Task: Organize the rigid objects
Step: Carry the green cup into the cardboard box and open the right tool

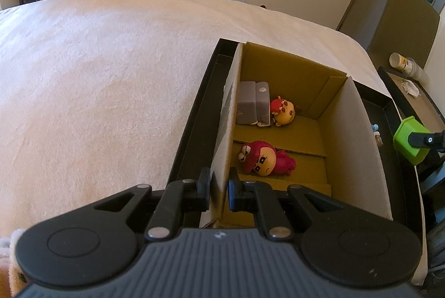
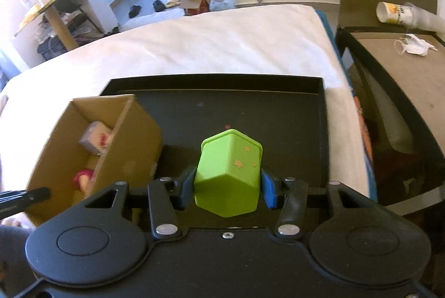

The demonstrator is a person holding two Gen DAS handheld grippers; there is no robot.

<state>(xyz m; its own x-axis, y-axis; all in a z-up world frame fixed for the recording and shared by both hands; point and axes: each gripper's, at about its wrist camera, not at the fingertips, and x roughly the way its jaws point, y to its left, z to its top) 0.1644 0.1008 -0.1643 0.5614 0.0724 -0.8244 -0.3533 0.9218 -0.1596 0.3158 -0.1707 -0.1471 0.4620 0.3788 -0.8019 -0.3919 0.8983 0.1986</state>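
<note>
My left gripper (image 1: 219, 193) is shut on the near left wall of an open cardboard box (image 1: 361, 136), which stands in a black tray (image 1: 194, 114) on the bed. Inside the box lie a grey block toy (image 1: 251, 102), a small figure with a yellow face (image 1: 283, 110) and a pink hooded figure (image 1: 262, 159). My right gripper (image 2: 227, 188) is shut on a green hexagonal box with small flowers (image 2: 229, 173), held above the black tray (image 2: 250, 103), to the right of the cardboard box (image 2: 130, 142). In the left wrist view the green box (image 1: 408, 139) shows at the right edge.
The tray rests on a white blanket (image 1: 97, 81) covering the bed. To the right stands a dark side table (image 2: 395, 70) with a tipped paper cup (image 2: 395, 13) and a white mask (image 2: 414, 46). Slippers and cartons lie on the floor beyond the bed.
</note>
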